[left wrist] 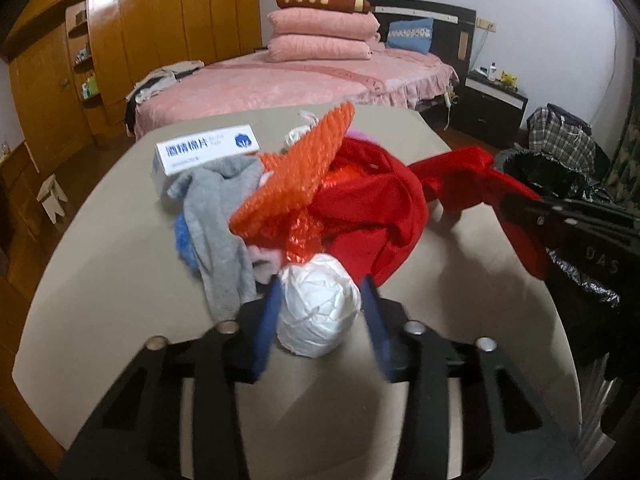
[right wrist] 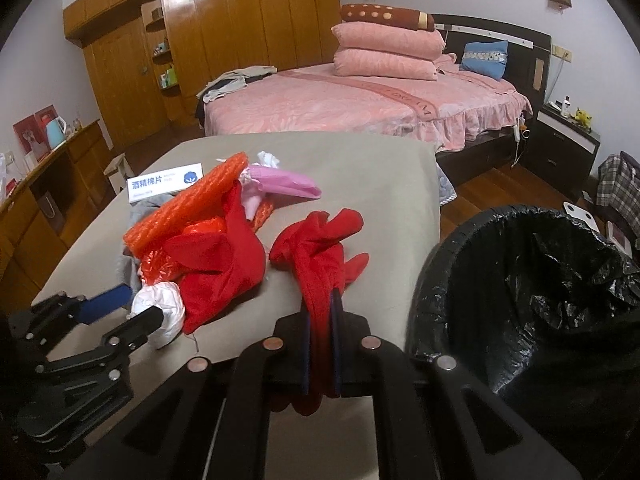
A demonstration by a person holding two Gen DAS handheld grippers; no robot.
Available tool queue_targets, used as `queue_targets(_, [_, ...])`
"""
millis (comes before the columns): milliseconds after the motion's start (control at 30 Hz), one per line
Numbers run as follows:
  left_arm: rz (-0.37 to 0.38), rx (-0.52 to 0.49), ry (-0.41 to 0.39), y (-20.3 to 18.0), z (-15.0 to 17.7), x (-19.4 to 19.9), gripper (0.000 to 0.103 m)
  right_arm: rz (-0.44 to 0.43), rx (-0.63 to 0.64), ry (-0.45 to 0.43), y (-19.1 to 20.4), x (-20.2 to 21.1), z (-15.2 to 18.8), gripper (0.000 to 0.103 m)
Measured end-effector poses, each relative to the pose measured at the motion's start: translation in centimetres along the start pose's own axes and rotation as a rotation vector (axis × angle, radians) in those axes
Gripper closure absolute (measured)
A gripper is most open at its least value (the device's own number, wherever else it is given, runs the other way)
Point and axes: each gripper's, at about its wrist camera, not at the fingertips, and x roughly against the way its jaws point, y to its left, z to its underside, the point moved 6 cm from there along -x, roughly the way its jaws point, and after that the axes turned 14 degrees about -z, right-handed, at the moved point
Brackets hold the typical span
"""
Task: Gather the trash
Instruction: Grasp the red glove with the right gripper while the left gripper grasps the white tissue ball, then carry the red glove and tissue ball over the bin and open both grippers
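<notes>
The blue jaws beside the white wad are smeared, so contact is unclear. A grey cloth lies mostly buried under orange mesh. The bin runs off the right edge.

A heap of cloth and wrappers lies on the bench; the bin stands right, the bed behind.

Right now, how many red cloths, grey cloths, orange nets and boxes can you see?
Red cloths: 2
Grey cloth: 1
Orange net: 1
White box: 1
Total: 5
</notes>
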Motion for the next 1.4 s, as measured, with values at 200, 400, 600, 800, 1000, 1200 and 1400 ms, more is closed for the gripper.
queue_targets(200, [0.002, 0.019, 0.0, 0.6, 0.5, -0.1, 0.086, -0.006, 0.008, -0.006, 0.3, 0.3, -0.2, 0.095])
queue_targets(400, [0.009, 0.035, -0.027, 1.3, -0.3, 1.6, 0.088, -0.019, 0.025, -0.036, 1.3, 1.7, -1.2, 0.095])
queue_targets(600, [0.064, 0.05, -0.1, 0.9, -3.0, 5.2, 0.088, -0.013, 0.035, -0.085, 1.5, 4.4, -2.8, 0.095])
queue_targets(800, [0.133, 0.041, -0.174, -1.3, -5.8, 8.2, 0.088, -0.006, -0.005, -0.145, 0.0, 8.0, -4.1, 0.095])
queue_targets(1000, [0.211, 0.016, -0.209, -4.7, -8.5, 9.4, 0.088, 0.066, -0.034, -0.209, -2.9, 12.1, -5.3, 0.095])
queue_targets(1200, [0.3, -0.031, -0.228, -9.9, -10.2, 9.6, 0.088, 0.173, -0.074, -0.242, -6.8, 15.3, -5.1, 0.095])
queue_targets(1400, [0.387, -0.078, -0.225, -16.1, -11.5, 9.5, 0.088, 0.275, -0.141, -0.229, -11.5, 16.9, -3.0, 0.095])
